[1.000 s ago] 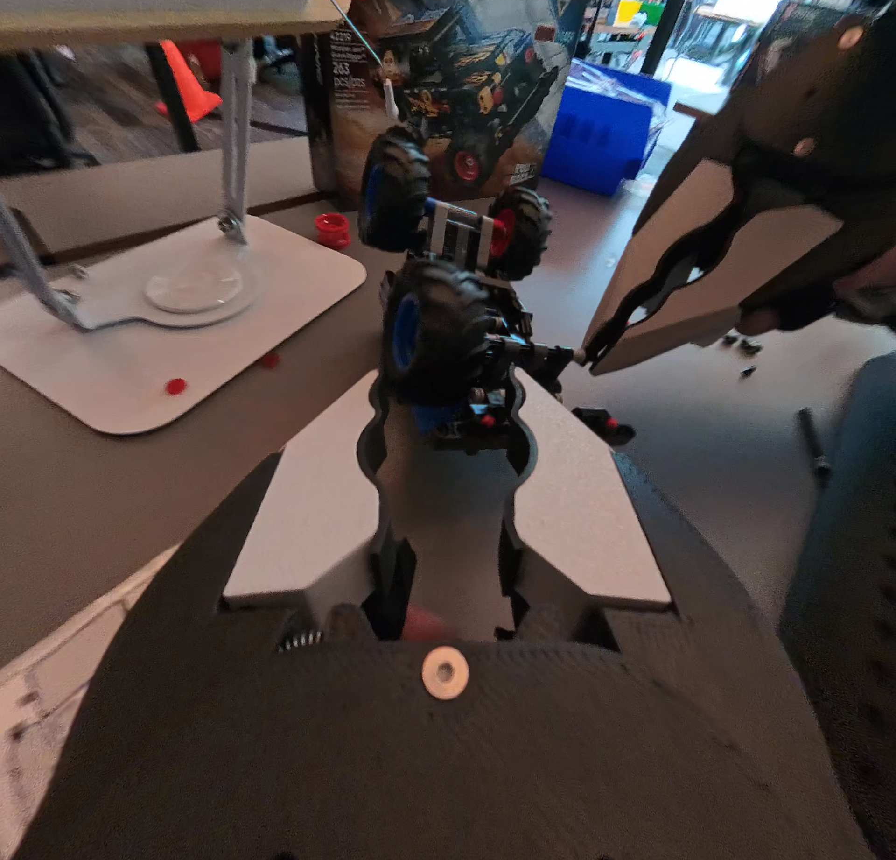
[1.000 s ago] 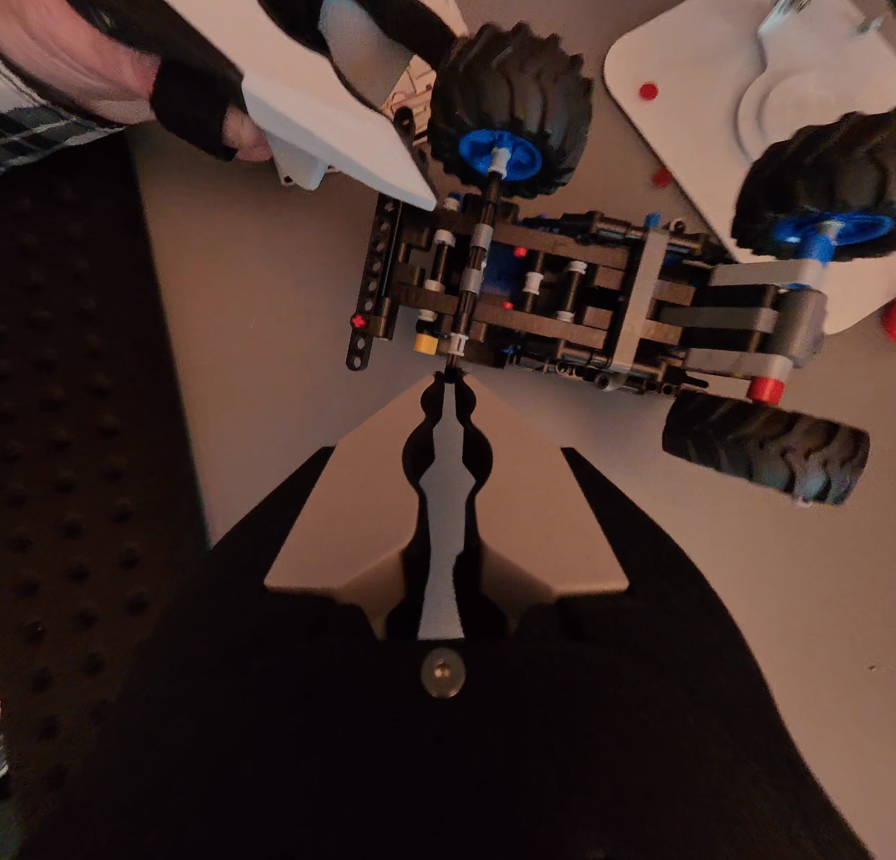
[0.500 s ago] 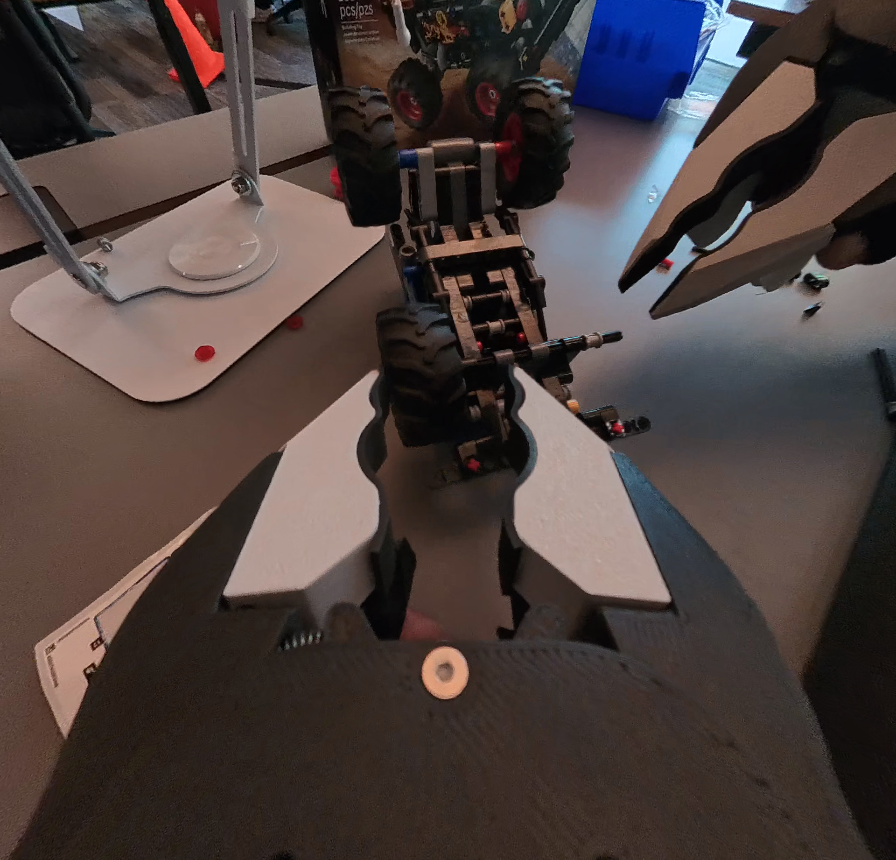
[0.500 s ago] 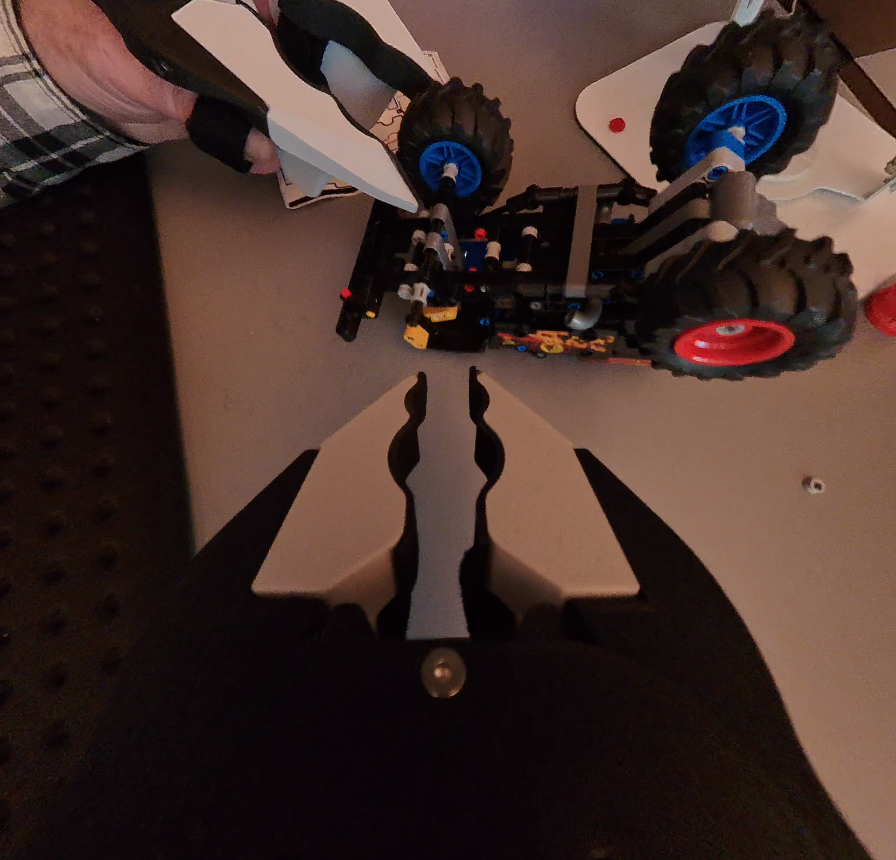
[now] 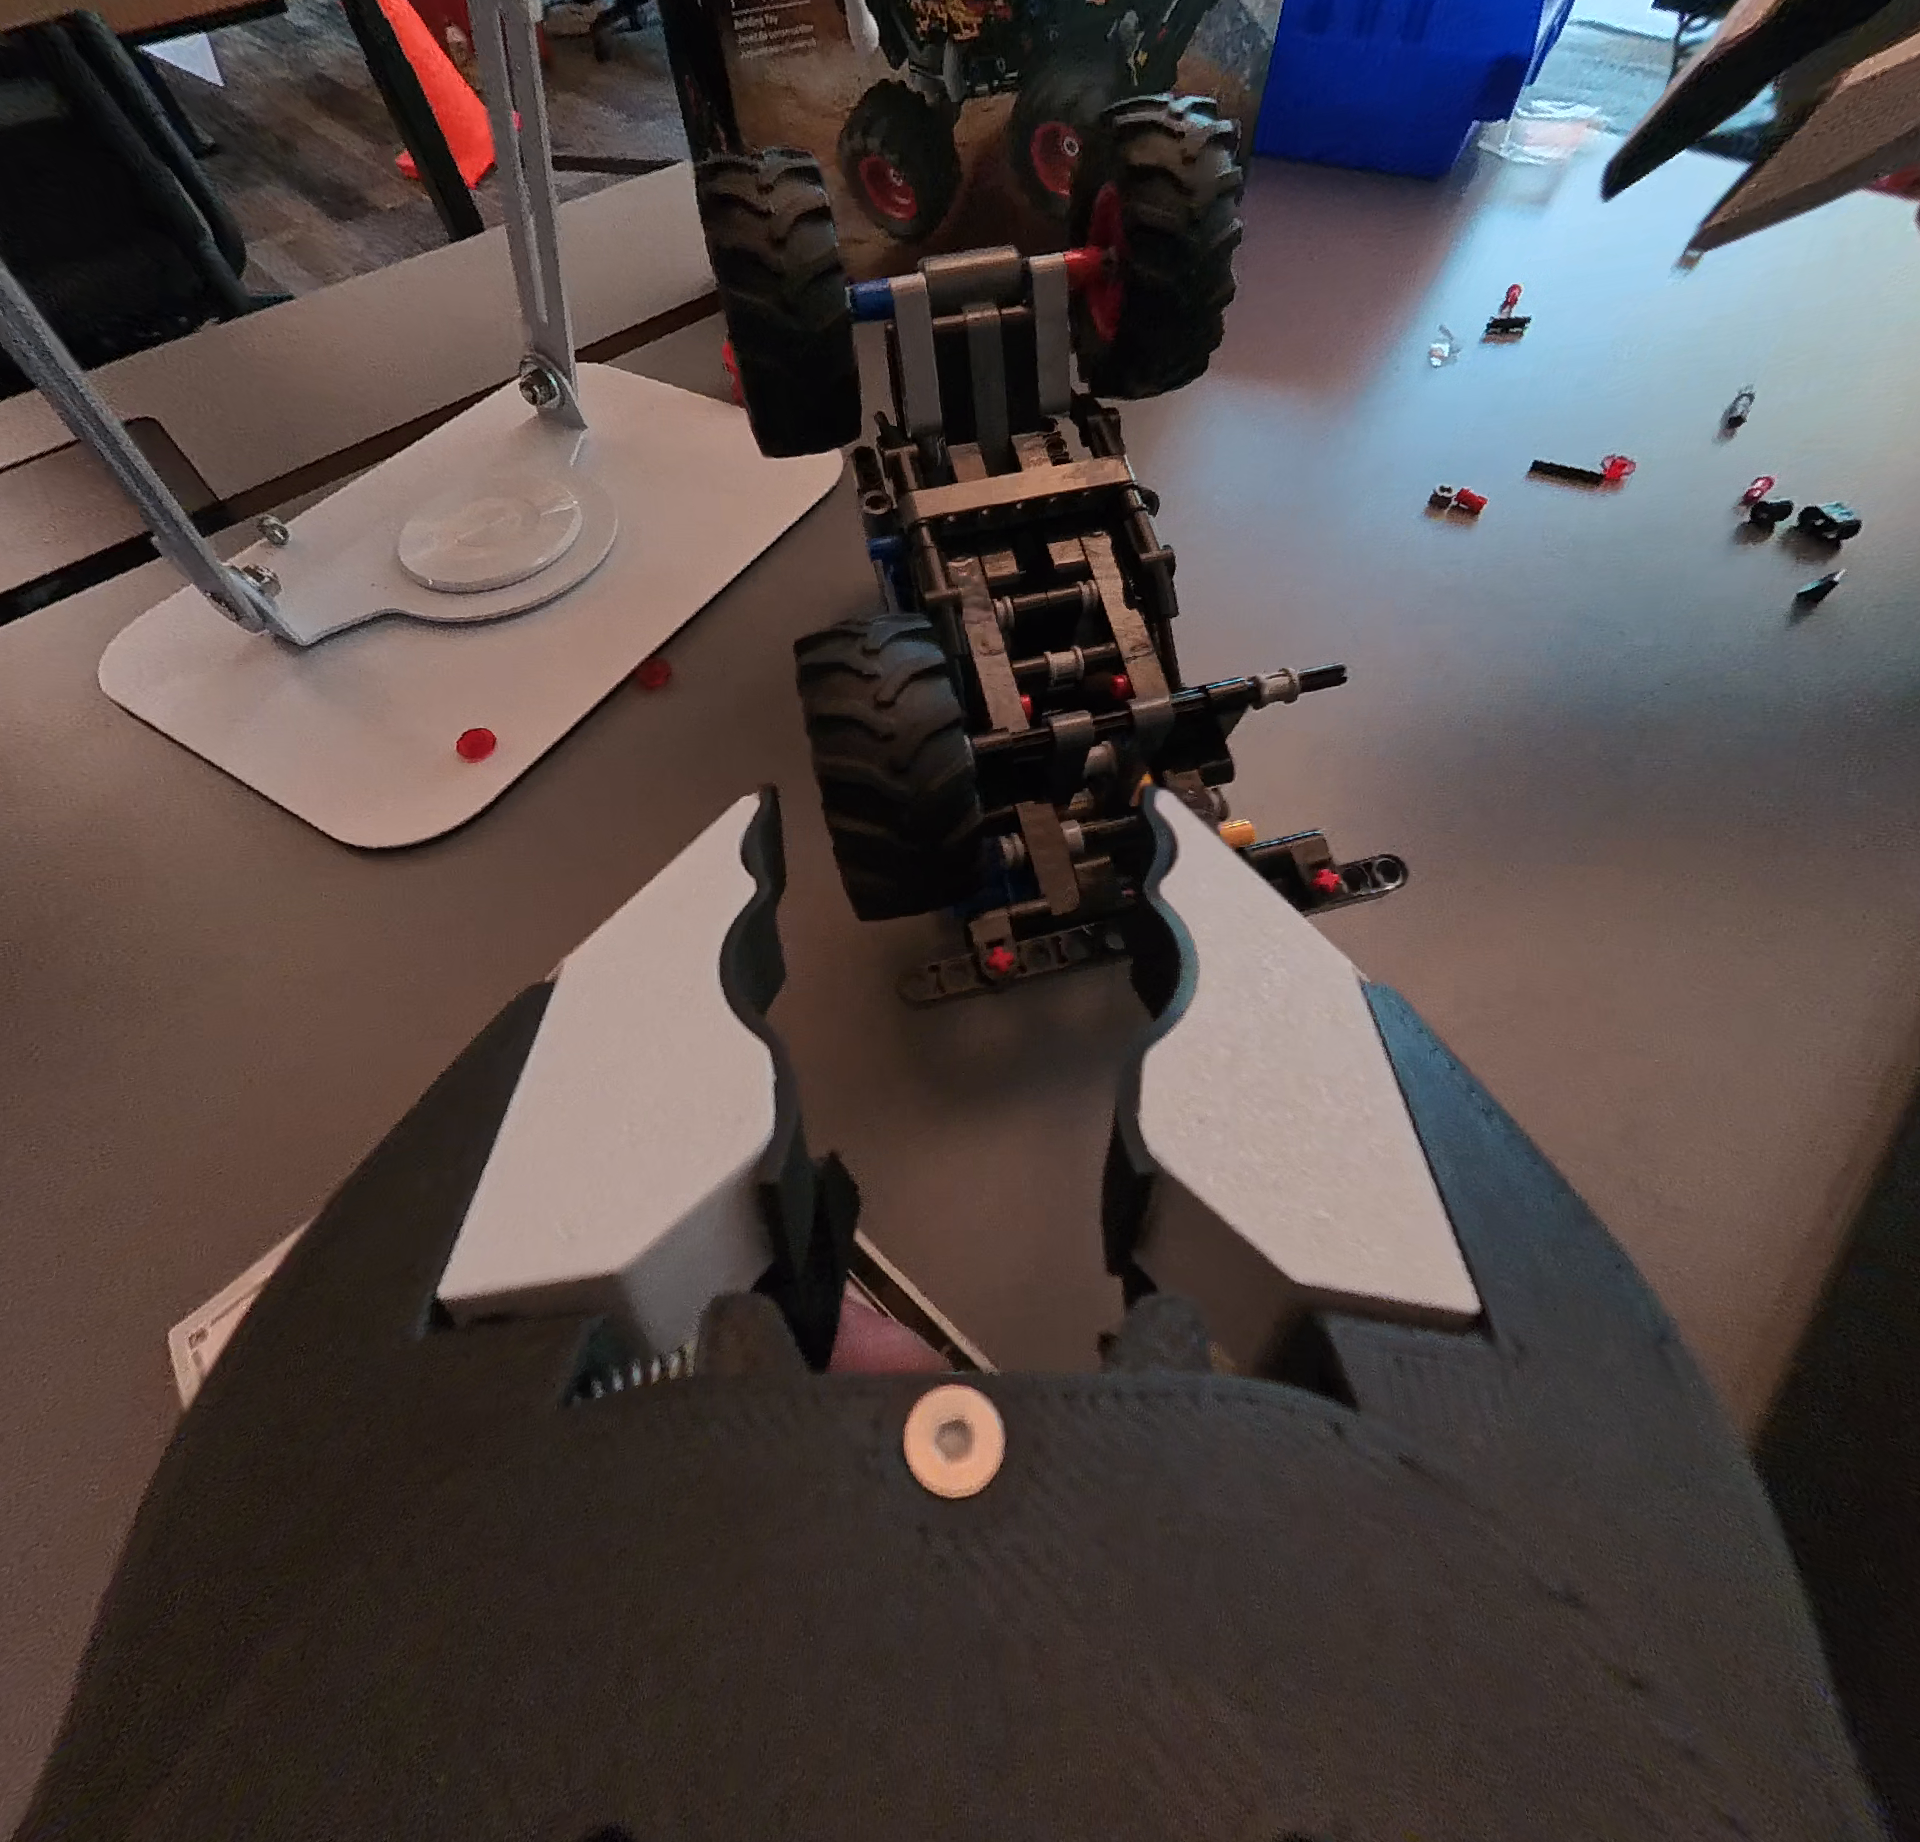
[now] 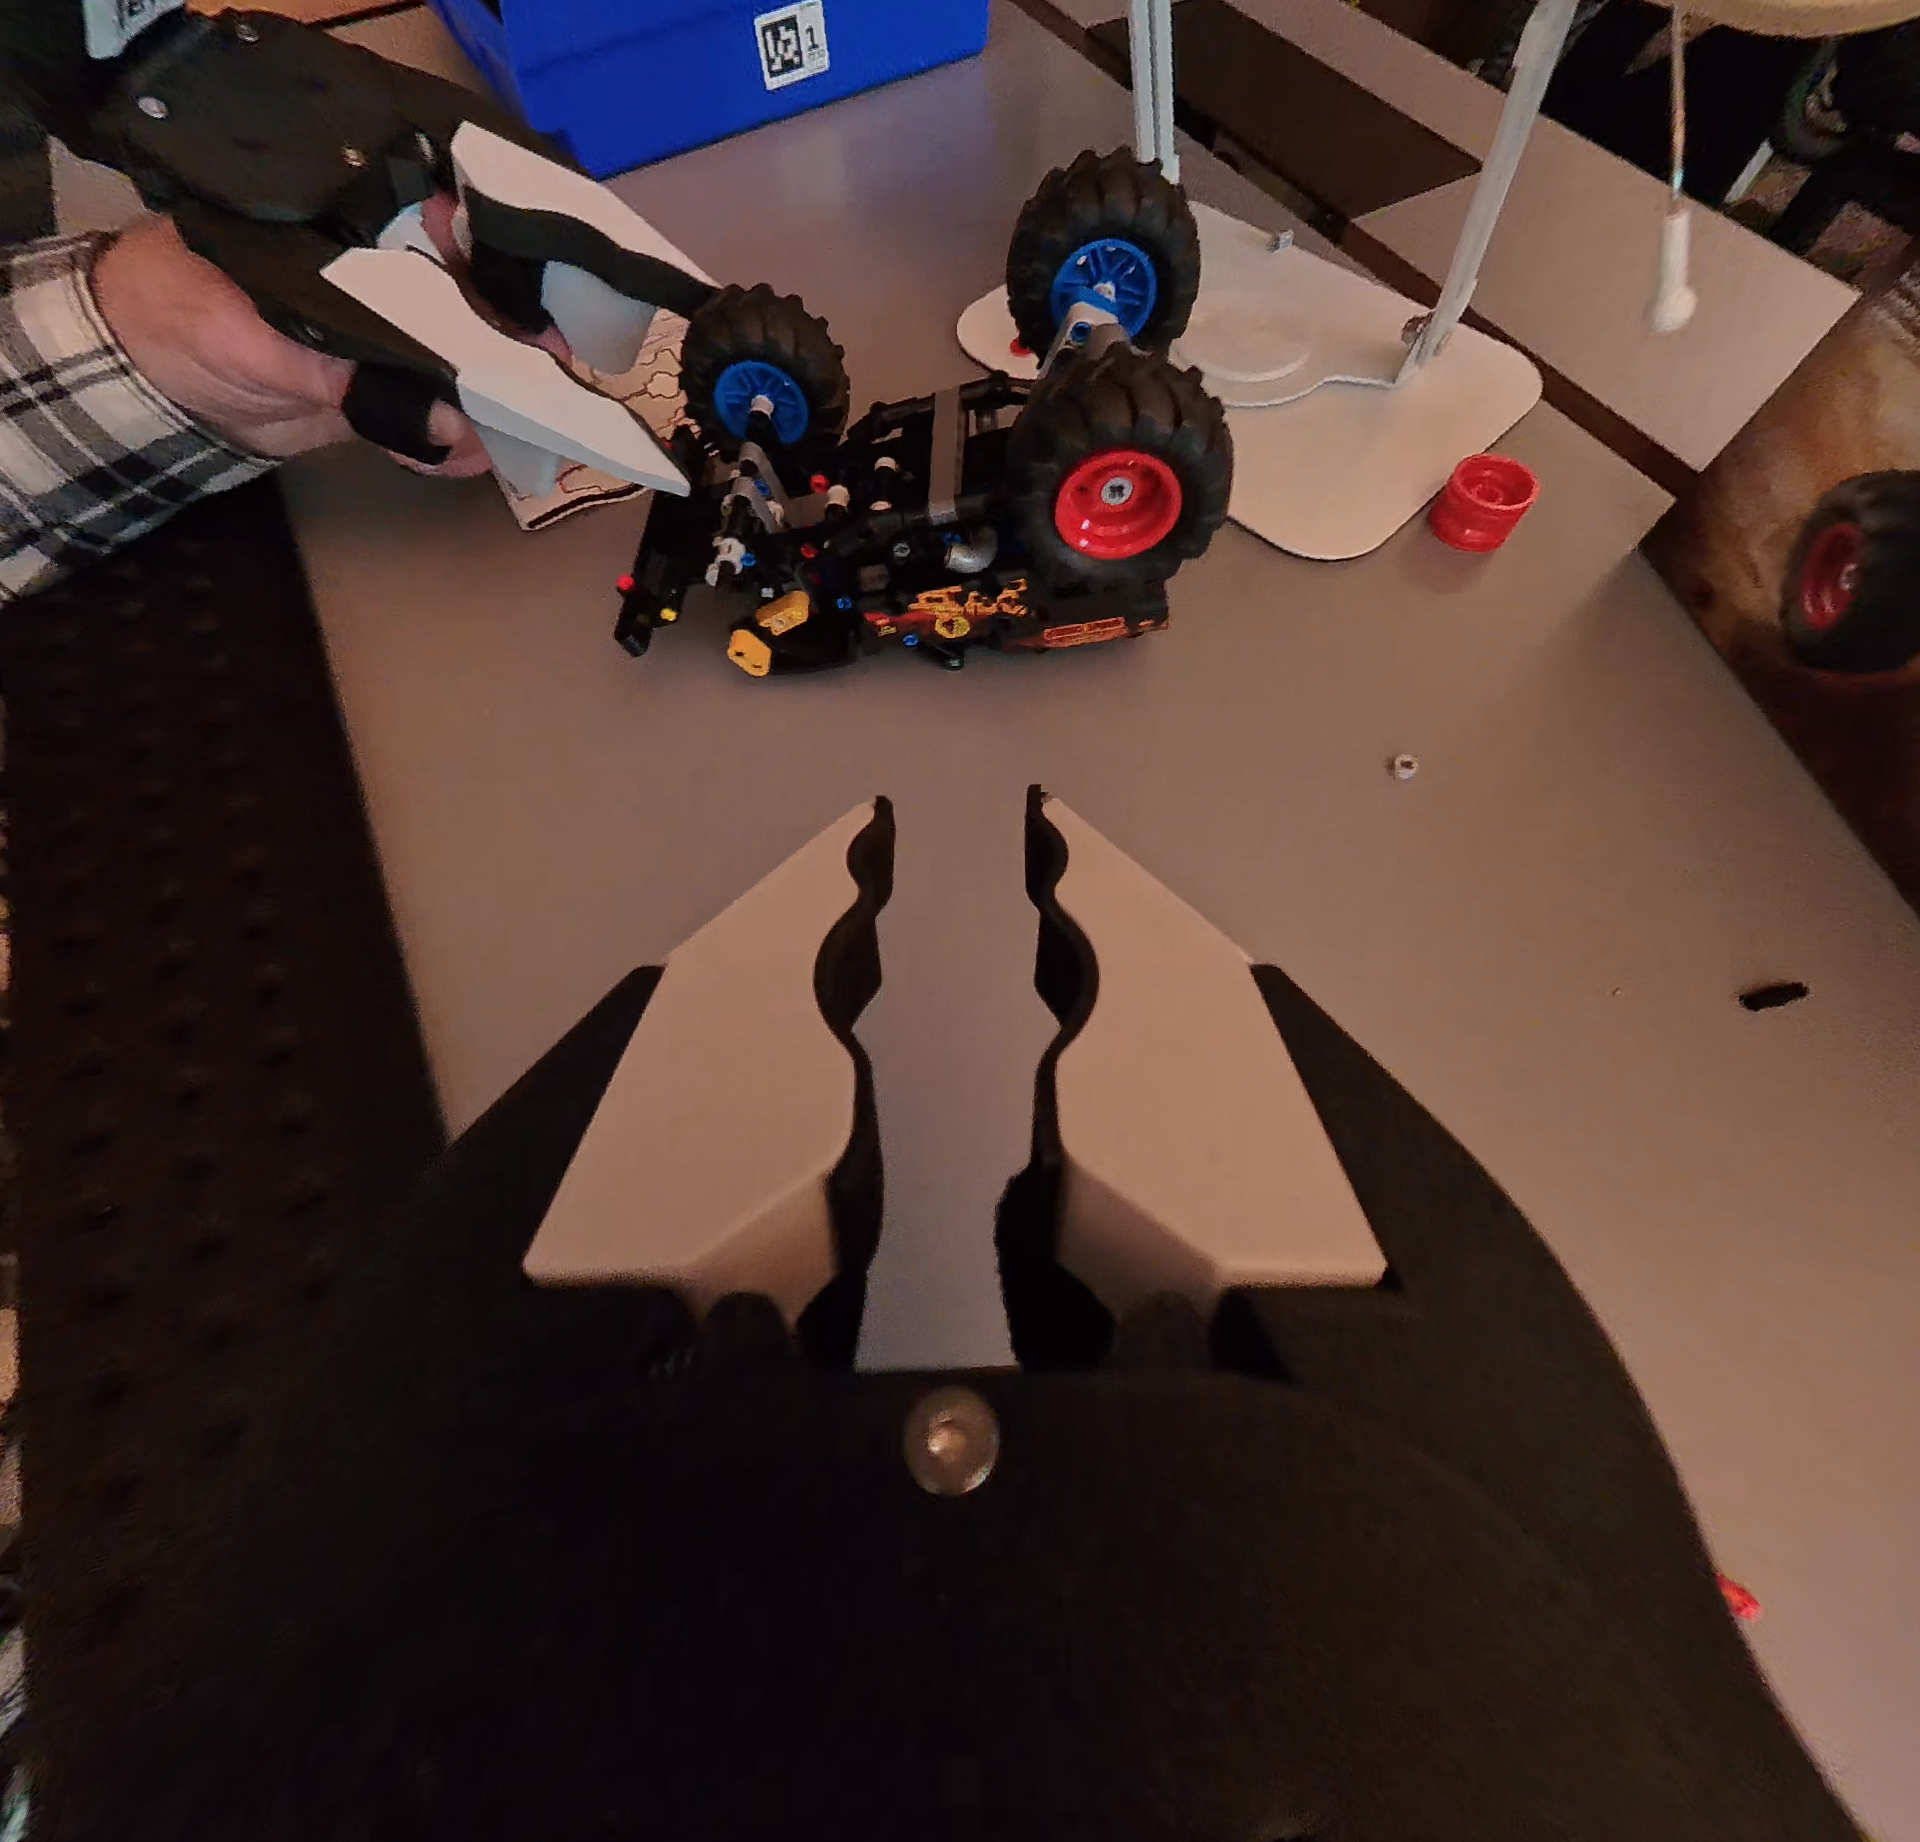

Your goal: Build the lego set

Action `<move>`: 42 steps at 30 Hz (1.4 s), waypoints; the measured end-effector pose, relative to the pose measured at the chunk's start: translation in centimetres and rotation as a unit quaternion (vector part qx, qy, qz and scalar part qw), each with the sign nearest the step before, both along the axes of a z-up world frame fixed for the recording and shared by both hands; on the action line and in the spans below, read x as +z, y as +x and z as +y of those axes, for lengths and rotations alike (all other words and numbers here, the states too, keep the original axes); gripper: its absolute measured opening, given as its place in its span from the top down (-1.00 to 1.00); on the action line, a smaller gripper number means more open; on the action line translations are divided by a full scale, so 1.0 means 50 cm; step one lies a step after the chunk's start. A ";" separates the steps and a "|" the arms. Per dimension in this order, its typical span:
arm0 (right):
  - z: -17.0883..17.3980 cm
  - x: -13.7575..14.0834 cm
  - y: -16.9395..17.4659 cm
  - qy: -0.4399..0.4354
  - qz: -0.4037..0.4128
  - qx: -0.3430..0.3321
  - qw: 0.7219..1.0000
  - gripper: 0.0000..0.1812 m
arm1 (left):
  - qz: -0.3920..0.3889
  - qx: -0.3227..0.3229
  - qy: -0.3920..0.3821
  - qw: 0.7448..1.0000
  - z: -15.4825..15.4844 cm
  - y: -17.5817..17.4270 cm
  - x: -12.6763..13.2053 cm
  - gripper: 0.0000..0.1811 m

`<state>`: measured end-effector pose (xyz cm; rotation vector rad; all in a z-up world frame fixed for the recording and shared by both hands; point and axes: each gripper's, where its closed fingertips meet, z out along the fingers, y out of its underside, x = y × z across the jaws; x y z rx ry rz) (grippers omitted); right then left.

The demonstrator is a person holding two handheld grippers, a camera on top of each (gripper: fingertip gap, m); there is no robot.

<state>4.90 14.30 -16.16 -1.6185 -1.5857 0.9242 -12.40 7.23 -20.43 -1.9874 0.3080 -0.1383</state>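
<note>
The black Lego truck (image 5: 1039, 639) lies upside down on the grey table, with three big tyres on it. One bare black axle (image 5: 1288, 678) sticks out to the right, with no wheel on it. My left gripper (image 5: 958, 826) is open wide. Its tips stand on either side of the truck's near end and near tyre (image 5: 883, 764), without gripping. My right gripper (image 6: 958, 803) is open and empty, well back from the truck (image 6: 914, 545). The left gripper (image 6: 686, 390) also shows there, beside the blue-hubbed wheel (image 6: 764, 379). A loose red wheel hub (image 6: 1483, 516) stands on the table.
The set's box (image 5: 935, 57) and a blue bin (image 5: 1392, 47) stand behind the truck. A white stand base (image 5: 416, 587) is on the left. Small loose parts (image 5: 1558, 473) lie to the right. An instruction sheet (image 6: 613, 379) and a dark studded mat (image 6: 156, 857) lie near the person's hand. From either gripper's tips it is about 25 cm to the loose red wheel hub (image 6: 1483, 516).
My right gripper let go of the bare axle, opened and drew back. The truck was rolled fully upside down. My left gripper opened wider and pulled back a little.
</note>
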 end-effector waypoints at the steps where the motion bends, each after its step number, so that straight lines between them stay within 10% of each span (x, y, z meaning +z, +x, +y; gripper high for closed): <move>1: -0.007 -0.001 0.001 -0.003 0.001 0.002 1.000 0.74 | 0.003 0.000 -0.002 1.000 0.000 0.003 -0.001 0.22; 11: -0.140 -0.072 -0.177 0.005 -0.028 0.065 0.997 0.84 | 0.038 -0.006 -0.002 0.999 0.011 0.026 -0.007 0.60; 42: -0.108 -0.088 -0.186 0.048 0.000 0.085 0.995 1.00 | 0.046 0.001 -0.002 0.999 0.013 0.032 -0.011 0.66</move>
